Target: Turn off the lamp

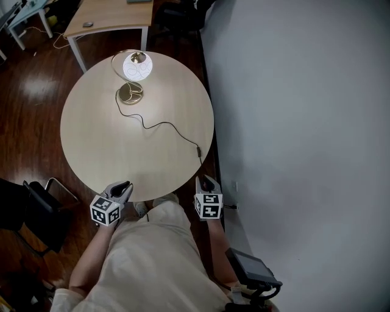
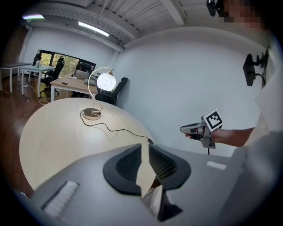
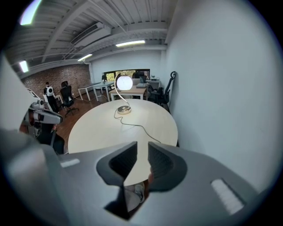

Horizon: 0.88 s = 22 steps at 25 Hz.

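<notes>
The lamp (image 1: 137, 66) stands lit at the far side of the round wooden table (image 1: 91, 146), its white globe glowing inside a thin hoop above a round brass base (image 1: 130, 93). A black cord (image 1: 164, 125) runs from the base to a small inline switch (image 1: 198, 150) near the table's right edge. My left gripper (image 1: 124, 186) hangs at the table's near edge, jaws slightly apart with nothing between them. My right gripper (image 1: 207, 181) hovers at the near right edge, a short way in front of the switch, jaws also slightly apart and empty. The left gripper view shows the lamp (image 2: 106, 81), the switch (image 2: 150, 141) and the right gripper (image 2: 183, 129).
A white wall (image 1: 304, 122) runs close along the table's right side. A black chair (image 1: 36, 207) stands at the near left on the dark wood floor. A wooden desk (image 1: 109, 15) sits behind the table. A black device (image 1: 253, 271) is at the person's right hip.
</notes>
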Each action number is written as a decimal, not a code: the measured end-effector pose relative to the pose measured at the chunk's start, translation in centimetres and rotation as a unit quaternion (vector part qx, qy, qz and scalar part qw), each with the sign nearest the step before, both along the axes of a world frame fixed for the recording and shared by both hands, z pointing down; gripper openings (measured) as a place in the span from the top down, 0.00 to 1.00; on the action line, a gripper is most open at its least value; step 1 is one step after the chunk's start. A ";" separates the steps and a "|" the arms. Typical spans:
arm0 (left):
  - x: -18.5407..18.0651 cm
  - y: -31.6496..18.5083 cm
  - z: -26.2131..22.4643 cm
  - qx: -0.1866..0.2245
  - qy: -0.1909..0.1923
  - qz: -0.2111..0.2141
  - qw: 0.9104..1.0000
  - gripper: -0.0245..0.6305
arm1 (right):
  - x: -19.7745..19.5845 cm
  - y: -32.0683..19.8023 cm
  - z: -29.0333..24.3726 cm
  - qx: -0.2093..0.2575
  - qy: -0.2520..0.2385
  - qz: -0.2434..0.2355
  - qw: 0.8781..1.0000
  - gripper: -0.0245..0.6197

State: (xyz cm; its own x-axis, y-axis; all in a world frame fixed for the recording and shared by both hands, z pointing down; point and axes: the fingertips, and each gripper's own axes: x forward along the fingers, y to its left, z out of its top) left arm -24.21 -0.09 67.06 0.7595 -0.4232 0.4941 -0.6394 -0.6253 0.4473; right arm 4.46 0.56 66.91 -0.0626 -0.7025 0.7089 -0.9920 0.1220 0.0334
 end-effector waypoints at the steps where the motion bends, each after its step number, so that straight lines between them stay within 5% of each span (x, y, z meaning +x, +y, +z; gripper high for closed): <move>1: 0.4 -0.4 0.0 -0.002 -0.001 -0.004 1.000 0.88 | 0.4 -0.5 0.3 -0.004 -0.003 -0.002 1.000 0.83; 22: 11.7 -5.0 -1.6 -0.015 -0.047 0.006 0.999 0.87 | 7.5 -8.5 9.1 -0.073 -0.020 -0.042 0.996 0.76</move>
State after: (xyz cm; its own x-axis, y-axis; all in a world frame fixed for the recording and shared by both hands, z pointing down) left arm -12.55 -5.08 65.41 0.7139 -0.3980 0.5761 -0.6720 -0.6206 0.4040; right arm 11.99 -7.99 75.98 -0.1467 -0.5832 0.7990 -0.9784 0.2046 -0.0304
